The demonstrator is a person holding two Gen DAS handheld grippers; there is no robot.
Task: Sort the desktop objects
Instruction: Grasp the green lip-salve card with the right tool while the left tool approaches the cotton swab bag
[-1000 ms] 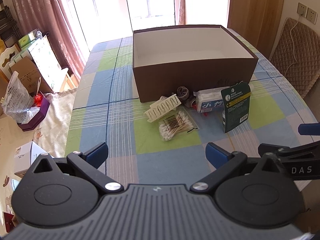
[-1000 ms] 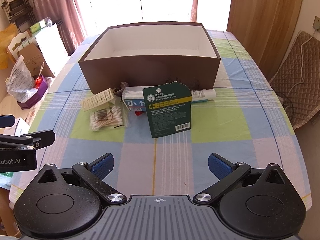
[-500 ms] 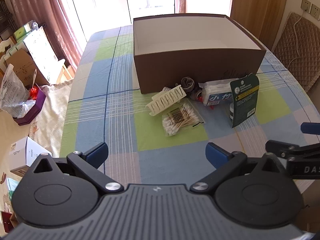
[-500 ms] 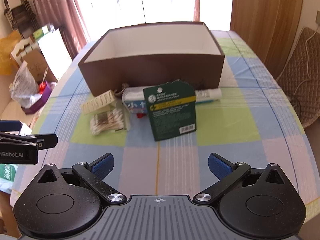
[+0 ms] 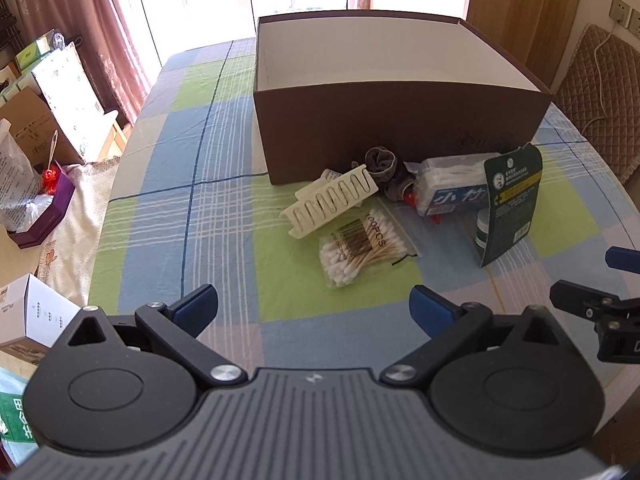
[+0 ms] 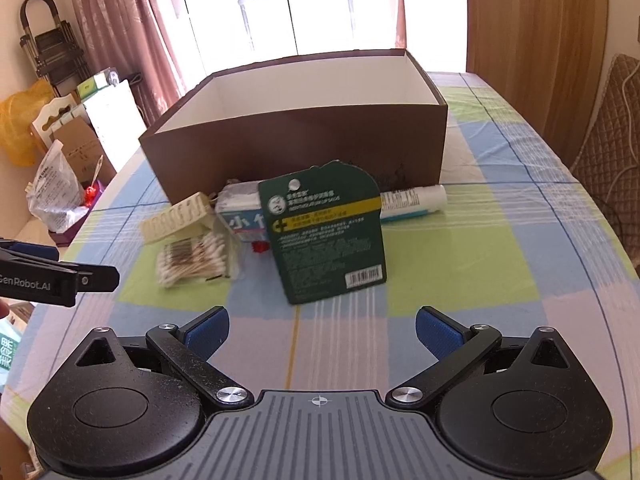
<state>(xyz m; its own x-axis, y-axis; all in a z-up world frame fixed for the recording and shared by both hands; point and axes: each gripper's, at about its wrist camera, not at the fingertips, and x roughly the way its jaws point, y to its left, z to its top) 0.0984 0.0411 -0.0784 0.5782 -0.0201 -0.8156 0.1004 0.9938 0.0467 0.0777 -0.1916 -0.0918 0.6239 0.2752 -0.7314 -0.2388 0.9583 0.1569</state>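
An open brown box (image 5: 400, 128) (image 6: 304, 136) with a white inside stands on the checked tablecloth. In front of it lie a cream comb-like rack (image 5: 330, 204) (image 6: 174, 218), a bag of cotton swabs (image 5: 364, 246) (image 6: 192, 260), a grey fabric bundle (image 5: 382, 162), a blue-and-white tissue pack (image 5: 452, 192) (image 6: 242, 210), a white tube (image 6: 412, 202) and an upright green blister card (image 5: 512, 204) (image 6: 326, 230). My left gripper (image 5: 312, 312) is open, short of the swabs. My right gripper (image 6: 322, 330) is open, just short of the green card.
The checked tablecloth (image 5: 192, 216) (image 6: 500, 248) ends at the left above cartons, a plastic bag (image 5: 16, 184) and a white box (image 5: 28, 312). A quilted chair (image 5: 600, 92) (image 6: 612, 148) stands at the right. Curtains and a bright window lie behind.
Both grippers have moved forward, closer to the pile of objects and the box. Their jaws stay open and nothing on the table has shifted.
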